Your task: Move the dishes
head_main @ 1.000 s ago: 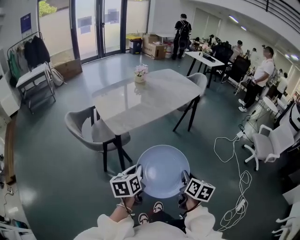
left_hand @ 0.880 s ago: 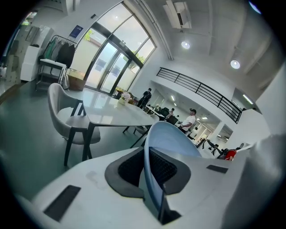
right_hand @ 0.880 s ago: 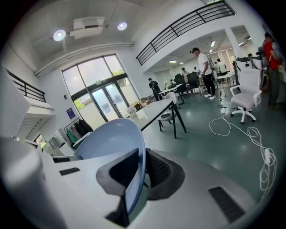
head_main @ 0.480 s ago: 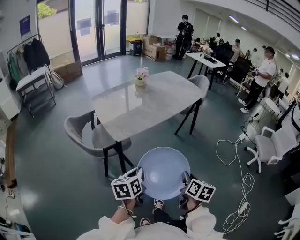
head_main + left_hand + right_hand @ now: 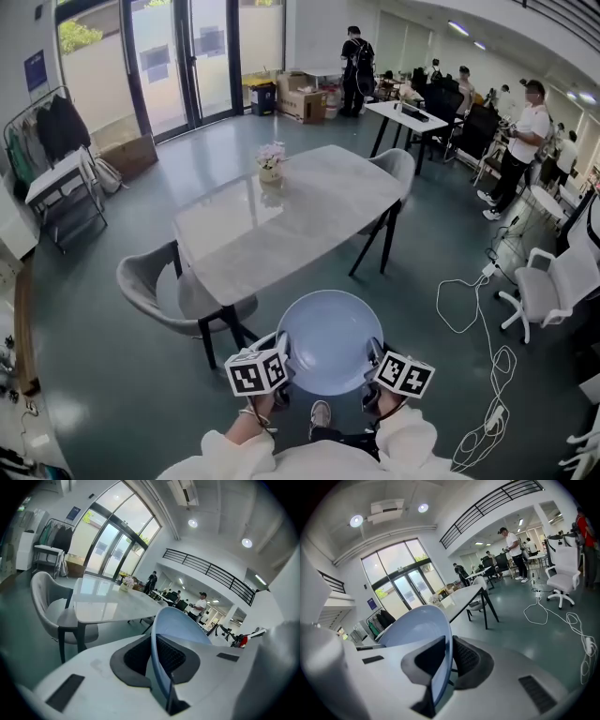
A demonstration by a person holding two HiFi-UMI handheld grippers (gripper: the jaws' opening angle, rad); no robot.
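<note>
A pale blue round plate (image 5: 328,339) hangs level in front of me, carried above the floor. My left gripper (image 5: 281,361) is shut on its left rim, and in the left gripper view the plate's edge (image 5: 164,634) sits pinched between the dark pads. My right gripper (image 5: 373,361) is shut on the opposite rim, where the plate (image 5: 419,630) again passes between the pads. A long white marble table (image 5: 281,211) stands just ahead, beyond the plate.
A small pot of flowers (image 5: 270,164) stands on the table's far part. One grey chair (image 5: 164,291) sits at the table's near left, another (image 5: 394,169) at its far right. White cables (image 5: 478,356) lie on the floor to the right. People stand at desks far back.
The plate and both grippers have come closer to the table, which now sits larger and lower in the head view. Both grips are unchanged.
</note>
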